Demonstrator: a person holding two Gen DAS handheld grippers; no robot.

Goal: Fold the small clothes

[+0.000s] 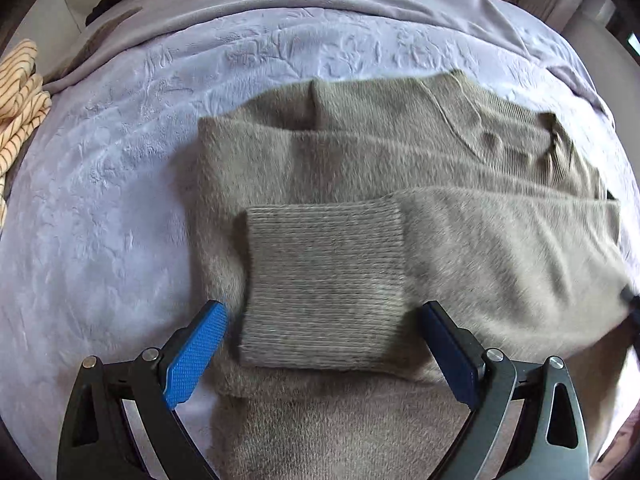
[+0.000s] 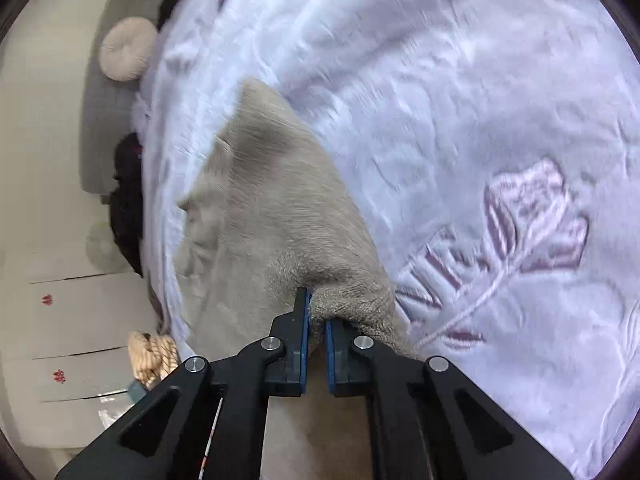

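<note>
1. Left wrist view: left gripper (image 1: 322,344) is hovering, jaws spread and empty, straddling the ribbed cuff (image 1: 324,280) of the grey-green sweater (image 1: 400,152) lying on the lavender blanket (image 1: 120,200), probably to take it.
2. Right wrist view: right gripper (image 2: 317,320) is clenching a sweater edge (image 2: 352,300), lifting it for folding.

One fuzzy grey-brown sweater (image 1: 400,168) is lying ahead of the left gripper (image 1: 324,320), with one ribbed cuff (image 1: 324,280) sitting between its two blue pads (image 1: 196,356). One lavender blanket (image 1: 120,200) is spreading beneath everything. One striped cream garment (image 1: 20,96) is resting far to that gripper's left. One round cushion (image 2: 128,50) is showing up and left of the right gripper (image 2: 316,312), and one embossed flower (image 2: 532,220) is showing to its right.
</note>
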